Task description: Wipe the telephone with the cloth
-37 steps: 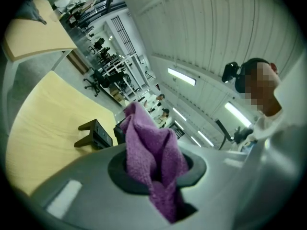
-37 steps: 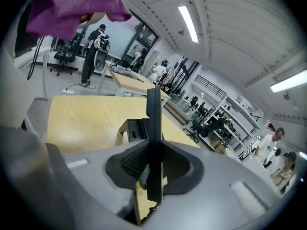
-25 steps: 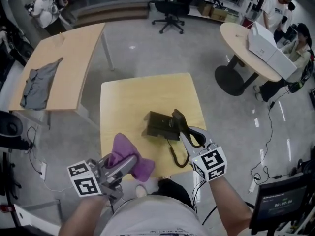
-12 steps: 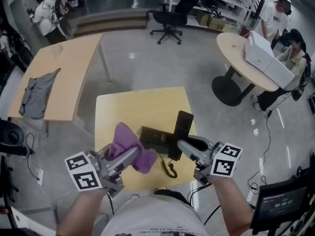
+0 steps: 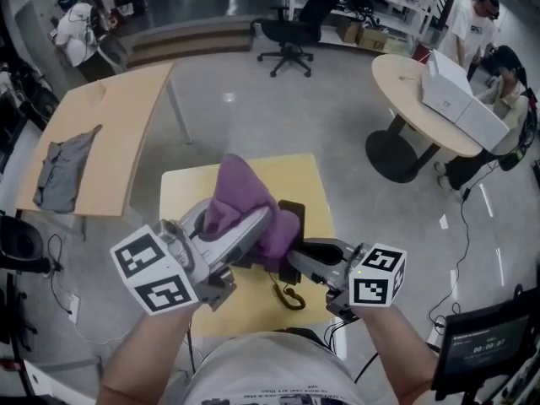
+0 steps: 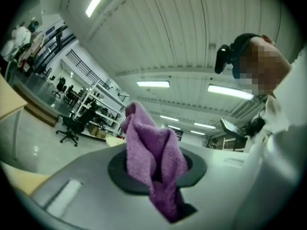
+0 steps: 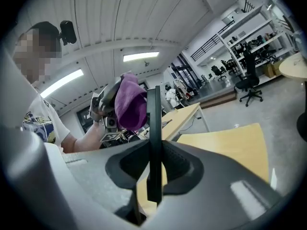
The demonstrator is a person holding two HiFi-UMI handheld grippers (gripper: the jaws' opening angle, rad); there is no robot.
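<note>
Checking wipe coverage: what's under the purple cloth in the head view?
The black telephone handset, gripped by the right tool, shows at the right edge of the purple terry cloth. Its remainder and the phone base are covered.

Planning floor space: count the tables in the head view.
3: a square table nearest the person, a long table at left, a round table at right. Others may be hidden.

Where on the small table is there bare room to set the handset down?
Free: the far strip of the small table, beyond the cloth, and its near edge left of the cord. Crowded: the middle, where the left gripper clamps the cloth and the right gripper the handset.
</note>
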